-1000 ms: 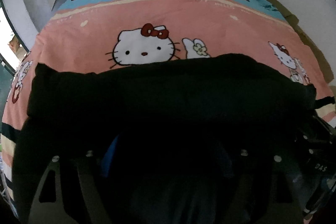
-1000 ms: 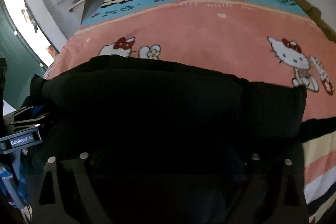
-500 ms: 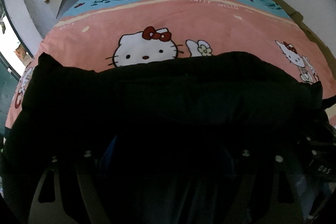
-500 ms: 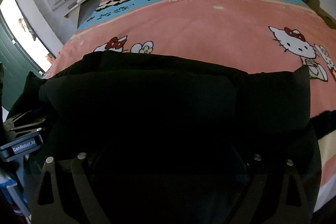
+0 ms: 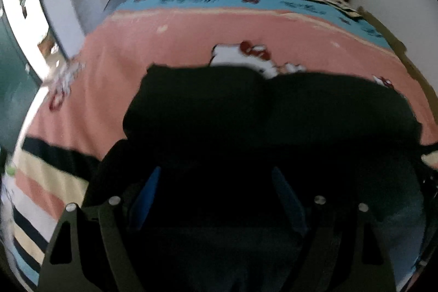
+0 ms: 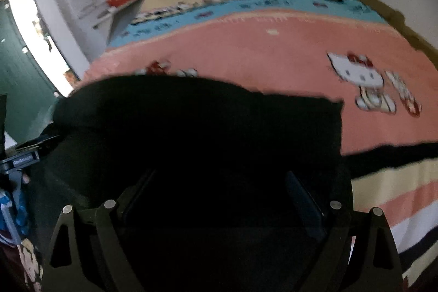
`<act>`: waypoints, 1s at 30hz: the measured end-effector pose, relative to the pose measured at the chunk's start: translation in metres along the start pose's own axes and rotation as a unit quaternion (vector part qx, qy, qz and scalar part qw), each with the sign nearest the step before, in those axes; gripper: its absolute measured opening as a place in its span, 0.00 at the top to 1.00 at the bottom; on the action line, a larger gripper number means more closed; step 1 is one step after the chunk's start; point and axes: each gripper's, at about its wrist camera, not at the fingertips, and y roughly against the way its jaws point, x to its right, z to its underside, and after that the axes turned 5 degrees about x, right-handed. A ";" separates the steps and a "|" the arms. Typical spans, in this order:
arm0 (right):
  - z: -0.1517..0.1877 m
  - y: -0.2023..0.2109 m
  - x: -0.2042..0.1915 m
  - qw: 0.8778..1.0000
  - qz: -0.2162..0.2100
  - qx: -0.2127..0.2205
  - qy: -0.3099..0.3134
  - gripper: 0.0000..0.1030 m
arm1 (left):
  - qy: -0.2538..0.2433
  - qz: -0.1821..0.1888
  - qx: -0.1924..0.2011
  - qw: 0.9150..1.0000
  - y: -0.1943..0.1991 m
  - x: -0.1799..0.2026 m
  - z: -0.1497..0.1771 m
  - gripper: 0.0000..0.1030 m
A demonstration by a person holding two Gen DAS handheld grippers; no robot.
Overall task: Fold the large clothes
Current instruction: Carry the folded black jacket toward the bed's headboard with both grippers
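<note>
- Since a second ago we've swung both views sideways, so the black garment (image 5: pixel 273 122) now sits further right in the left wrist view, with more striped bedding showing beside it.
- The pink cartoon-cat bedspread (image 6: pixel 273 59) fills most of both views.
- The garment lies bunched across the near part of the bed.
- Left gripper (image 5: pixel 216 199): jaws wide apart, dark cloth between them; can't tell if it's gripped.
- Right gripper (image 6: pixel 219 199): same story.

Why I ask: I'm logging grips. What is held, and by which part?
Cannot be told: black garment lies between both pairs of fingers, contact too dark.
</note>
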 end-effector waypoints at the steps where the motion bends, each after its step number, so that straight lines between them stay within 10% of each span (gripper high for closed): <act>1: 0.004 -0.007 0.006 1.000 0.001 -0.008 -0.011 0.11 | 0.007 0.005 0.002 1.000 -0.004 -0.001 0.003 0.20; 30: 0.067 0.047 0.000 0.997 -0.046 0.059 -0.020 0.04 | -0.023 -0.041 0.131 0.990 0.080 -0.004 0.081 0.20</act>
